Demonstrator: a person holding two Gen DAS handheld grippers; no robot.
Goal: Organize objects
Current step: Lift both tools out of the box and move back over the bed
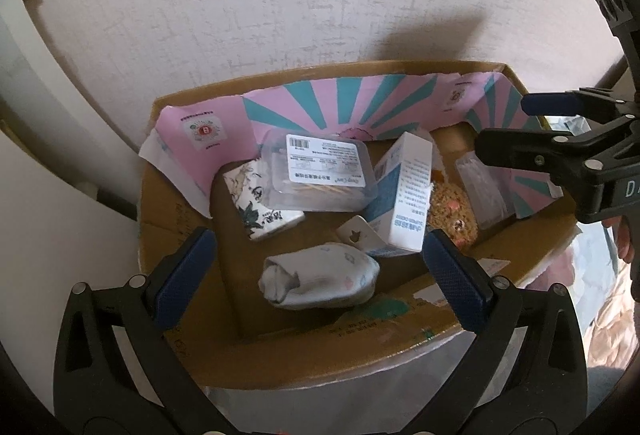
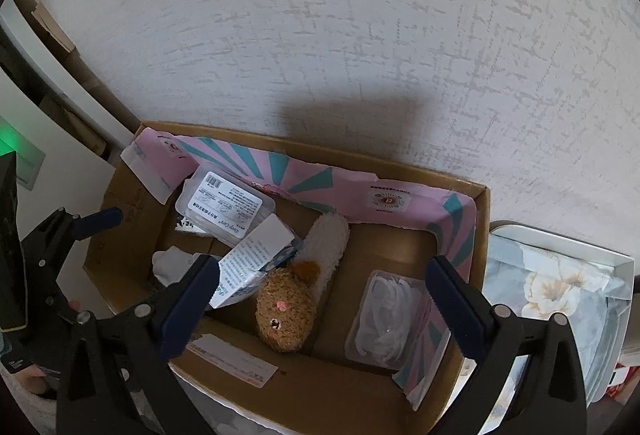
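Now both tools hang over the cardboard box [image 1: 180, 219], and both are spread wide with nothing between the pads. No earlier view to compare, so let's read what lies below.

Low in the centre of the left wrist view, the left gripper [image 1: 320, 271] frames a rolled sock [image 1: 320, 275] on the box floor. It looks soft and light, it will squash under the pads, so a pinch across the fat middle of the roll seems safest. Above it a white carton [image 1: 404, 191] leans tilted, and a clear plastic case [image 1: 320, 171] with a printed label rests partly on a patterned packet [image 1: 260, 203] towards the left. The case looks smooth and stiff, likely slippery, best taken by its long edges.

Over in the right wrist view, the right gripper [image 2: 324, 303] hovers above a brown plush toy [image 2: 286, 311] at lower centre: fluffy, light, forgiving anywhere on the body. To its right a small clear tub [image 2: 384, 319] sits against the pink and teal liner [image 2: 460, 219]; thin plastic, I'd judge, so a gentle squeeze on its sides. A floral cloth [image 2: 560, 287] lies outside the box at the right edge.
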